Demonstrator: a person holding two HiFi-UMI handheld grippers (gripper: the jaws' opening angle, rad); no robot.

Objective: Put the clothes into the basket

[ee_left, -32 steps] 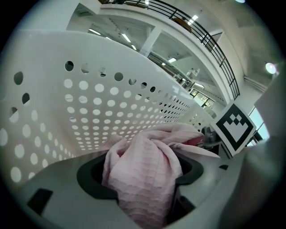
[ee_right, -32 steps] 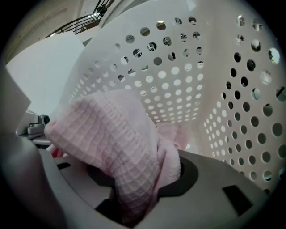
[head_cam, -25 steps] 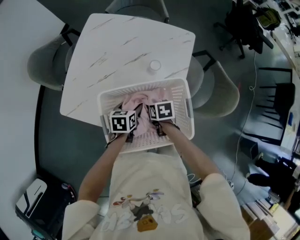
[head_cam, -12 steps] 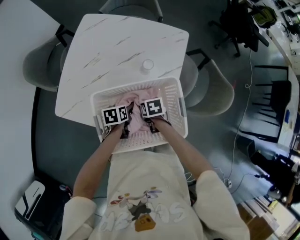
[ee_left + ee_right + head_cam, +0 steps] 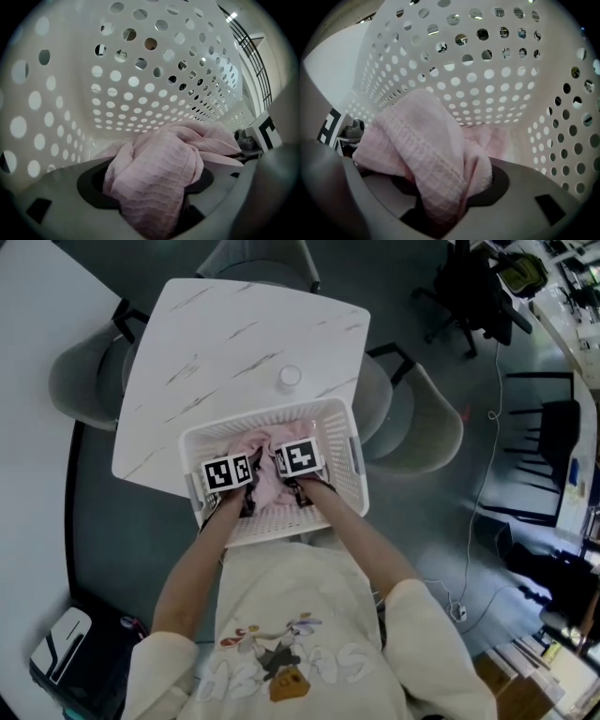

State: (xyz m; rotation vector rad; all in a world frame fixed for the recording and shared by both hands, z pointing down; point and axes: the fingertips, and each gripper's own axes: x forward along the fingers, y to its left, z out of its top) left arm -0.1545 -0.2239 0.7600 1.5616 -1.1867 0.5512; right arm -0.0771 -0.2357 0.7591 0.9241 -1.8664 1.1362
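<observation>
Pink cloth (image 5: 159,159) clamped, left tool (image 5: 152,206), right tool (image 5: 440,201)

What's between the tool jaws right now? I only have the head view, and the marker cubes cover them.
Observer: In the left gripper view, the left tool has a bunched fold of pink cloth pinched between its jaws.
Operator: Right side?
Observer: Pink cloth there too. In the right gripper view, a thick fold sits pinched between the jaws of the right tool.
Operator: Are they down inside the basket?
Observer: Yes. Both gripper views look at the perforated wall of the white basket from inside it. More of the cloth lies low near the far wall, past the right tool.
</observation>
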